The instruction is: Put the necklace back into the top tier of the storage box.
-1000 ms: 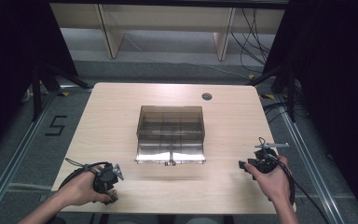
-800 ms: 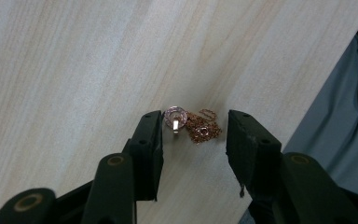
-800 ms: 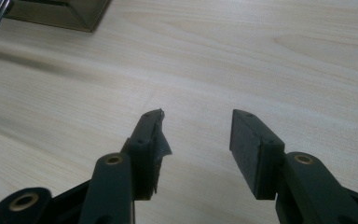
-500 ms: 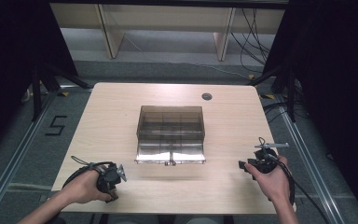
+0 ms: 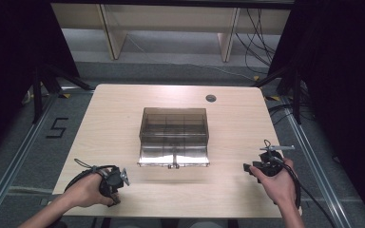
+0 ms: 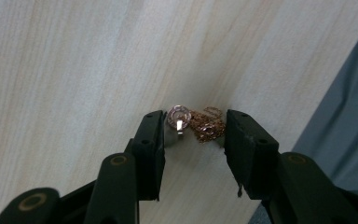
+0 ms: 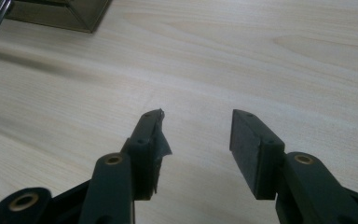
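Pale wood is being shown as the table (image 5: 123,123), which is being flanked by dark curtains and a grey floor with rails. Near the middle, a smoky clear box (image 5: 173,137) with inner compartments is being kept, its front flap lying open toward the person. At the near left edge, the left gripper (image 5: 115,183) is being held low over the wood by the left hand (image 5: 86,191). Between its fingers (image 6: 151,140), a fine gold chain (image 6: 207,126) with a ring pendant (image 6: 179,116) is being framed, bunched on the table close to the edge; the jaws have just been closing, then easing slightly apart, and are being kept about half open, with the pads seemingly not yet pressing on the chain. At the near right, the right gripper (image 5: 253,168) is being held by the right hand (image 5: 279,183), well apart from the box. Its jaws are being held apart over bare wood, nothing being gripped, and the box corner (image 7: 60,16) is being seen ahead.
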Demonstrator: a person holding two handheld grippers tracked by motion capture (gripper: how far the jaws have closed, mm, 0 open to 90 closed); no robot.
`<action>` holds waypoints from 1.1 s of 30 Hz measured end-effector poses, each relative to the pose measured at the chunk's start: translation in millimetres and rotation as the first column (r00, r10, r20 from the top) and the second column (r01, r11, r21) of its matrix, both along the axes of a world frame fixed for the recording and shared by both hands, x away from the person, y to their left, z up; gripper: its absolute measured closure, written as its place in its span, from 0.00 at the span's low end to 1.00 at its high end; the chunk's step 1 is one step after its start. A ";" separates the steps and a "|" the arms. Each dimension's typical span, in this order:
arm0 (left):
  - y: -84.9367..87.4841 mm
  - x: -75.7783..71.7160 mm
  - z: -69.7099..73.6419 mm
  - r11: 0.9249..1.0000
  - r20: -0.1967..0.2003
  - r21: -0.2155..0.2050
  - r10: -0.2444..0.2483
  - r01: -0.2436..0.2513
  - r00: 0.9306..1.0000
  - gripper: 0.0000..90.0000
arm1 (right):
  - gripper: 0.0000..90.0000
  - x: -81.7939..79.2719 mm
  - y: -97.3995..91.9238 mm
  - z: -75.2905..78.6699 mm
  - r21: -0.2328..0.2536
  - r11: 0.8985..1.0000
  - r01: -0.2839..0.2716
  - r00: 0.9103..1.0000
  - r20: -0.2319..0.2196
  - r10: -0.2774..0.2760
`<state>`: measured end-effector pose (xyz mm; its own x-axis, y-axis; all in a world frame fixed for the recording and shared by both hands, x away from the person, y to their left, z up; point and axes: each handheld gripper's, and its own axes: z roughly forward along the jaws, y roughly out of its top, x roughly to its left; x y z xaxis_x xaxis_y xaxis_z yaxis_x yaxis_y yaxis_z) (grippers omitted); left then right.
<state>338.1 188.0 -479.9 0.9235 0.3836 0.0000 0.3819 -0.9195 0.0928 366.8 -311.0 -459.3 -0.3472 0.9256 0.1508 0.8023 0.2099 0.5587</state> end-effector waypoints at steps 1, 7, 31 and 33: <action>0.0 0.0 0.0 1.000 0.000 0.000 0.000 0.000 1.000 0.63 | 0.61 0.0 0.0 0.0 0.000 1.000 0.000 1.000 0.000 0.000; -0.7 0.2 -0.6 1.000 -0.003 -0.002 0.002 -0.002 1.000 0.63 | 0.61 0.0 0.1 0.2 0.000 1.000 -0.001 1.000 -0.001 0.001; -4.9 -1.5 0.6 0.999 -0.020 0.016 -0.030 0.030 0.999 0.87 | 0.60 0.0 1.8 0.0 -0.003 1.000 -0.017 1.000 0.007 0.017; -3.4 -1.9 0.6 1.000 -0.015 0.006 -0.014 0.015 1.000 0.88 | 0.60 0.1 1.4 -0.3 -0.003 1.000 -0.018 1.000 0.006 0.018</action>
<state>336.1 184.6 -479.3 0.9289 0.3702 -0.0111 0.3698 -0.9255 0.0813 366.9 -309.6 -459.7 -0.3645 0.9196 0.1465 0.7953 0.2257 0.5627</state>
